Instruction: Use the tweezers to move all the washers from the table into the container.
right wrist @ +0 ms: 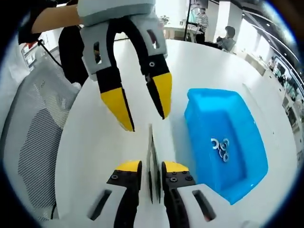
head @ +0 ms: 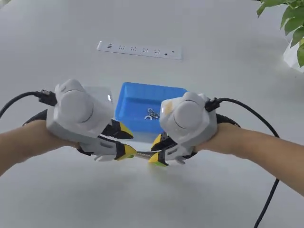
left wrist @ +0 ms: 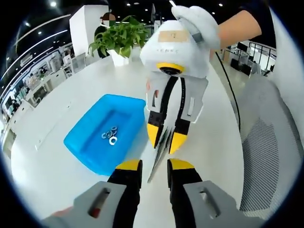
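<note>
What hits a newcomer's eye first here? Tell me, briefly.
The right gripper and left gripper face each other at the head view's centre, with the tweezers clamped in the right one and pointing between the left's open jaws. Just behind sits a bright blue container with washers clustered inside.

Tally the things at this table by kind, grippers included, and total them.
Grippers: 2 (left gripper, right gripper)
Tweezers: 1
Blue container: 1
Power strip: 1
Plant: 1
Washers: a cluster in the container, too small to count
Total, washers aside: 6
</note>
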Demonstrator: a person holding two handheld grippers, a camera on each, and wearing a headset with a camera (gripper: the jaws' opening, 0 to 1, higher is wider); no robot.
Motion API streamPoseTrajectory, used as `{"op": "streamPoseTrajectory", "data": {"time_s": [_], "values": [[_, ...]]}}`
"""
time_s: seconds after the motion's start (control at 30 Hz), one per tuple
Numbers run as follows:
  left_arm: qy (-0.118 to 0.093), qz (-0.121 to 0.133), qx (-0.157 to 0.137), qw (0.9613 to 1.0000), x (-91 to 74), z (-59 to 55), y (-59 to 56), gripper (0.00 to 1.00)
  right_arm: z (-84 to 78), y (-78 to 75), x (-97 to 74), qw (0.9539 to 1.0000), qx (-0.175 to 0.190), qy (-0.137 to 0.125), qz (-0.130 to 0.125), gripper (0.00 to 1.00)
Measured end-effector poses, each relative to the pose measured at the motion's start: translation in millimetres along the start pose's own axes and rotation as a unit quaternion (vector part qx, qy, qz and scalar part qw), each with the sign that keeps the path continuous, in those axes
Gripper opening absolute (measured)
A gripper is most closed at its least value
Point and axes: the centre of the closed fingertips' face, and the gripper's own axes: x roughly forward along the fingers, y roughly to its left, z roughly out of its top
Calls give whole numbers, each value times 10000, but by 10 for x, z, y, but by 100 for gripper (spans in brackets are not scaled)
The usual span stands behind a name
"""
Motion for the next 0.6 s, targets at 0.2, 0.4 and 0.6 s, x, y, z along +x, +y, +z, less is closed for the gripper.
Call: {"op": "streamPoseTrajectory", "data": {"time_s": [0.2,0.4,0.6], "values": [[-502,435,-68,9978,-365,187,37,45,58,-28,-567,9961,33,-624,-624,32],[-637,420,-38,9971,-688,236,-174,73,-17,36,-1003,9862,463,-916,-1297,54],[-311,547,-156,9979,-837,128,-319,94,122,271,-1231,9829,184,-1088,-1475,75]]}}
